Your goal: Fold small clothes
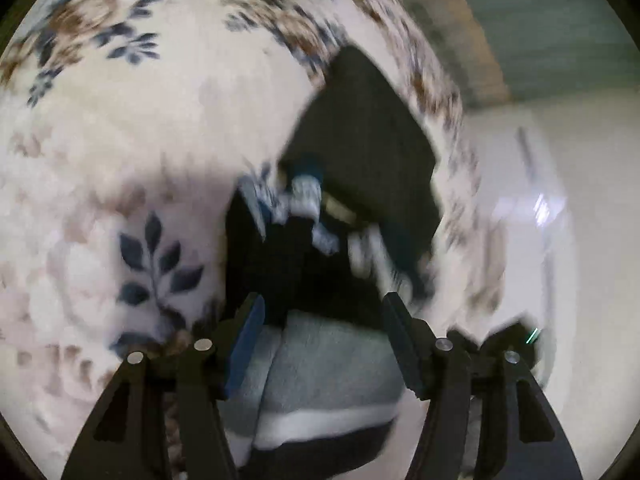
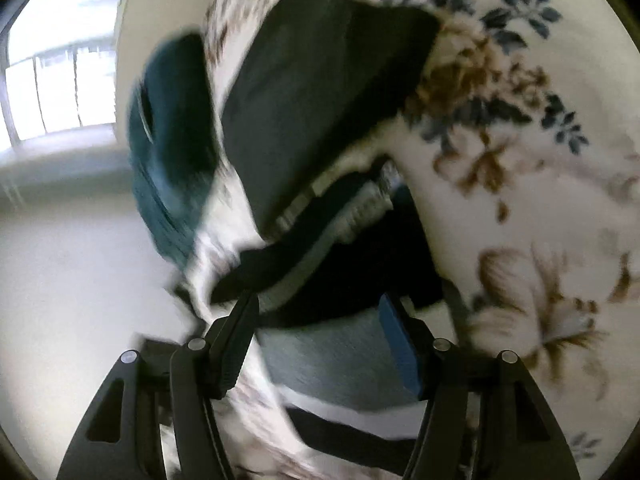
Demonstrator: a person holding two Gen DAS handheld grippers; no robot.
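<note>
A small garment with grey-blue, white and black bands (image 1: pixel 328 368) lies on a cream floral bed cover (image 1: pixel 140 140). My left gripper (image 1: pixel 322 314) stands over it, jaws apart, with the cloth lying between the fingers and not pinched. In the right wrist view the same banded garment (image 2: pixel 328 360) lies between the spread fingers of my right gripper (image 2: pixel 318 308), which is open too. Its dark end, with light striped trim (image 2: pixel 360 204), stretches away from the fingertips. Both views are motion-blurred.
A flat black garment (image 1: pixel 360 140) (image 2: pixel 312 92) lies further along the floral cover (image 2: pixel 520 200). A teal cloth (image 2: pixel 172 140) sits at the bed's edge. A pale floor (image 1: pixel 560 200) (image 2: pixel 80 260) lies past that edge, and a bright window (image 2: pixel 52 80) shows at far left.
</note>
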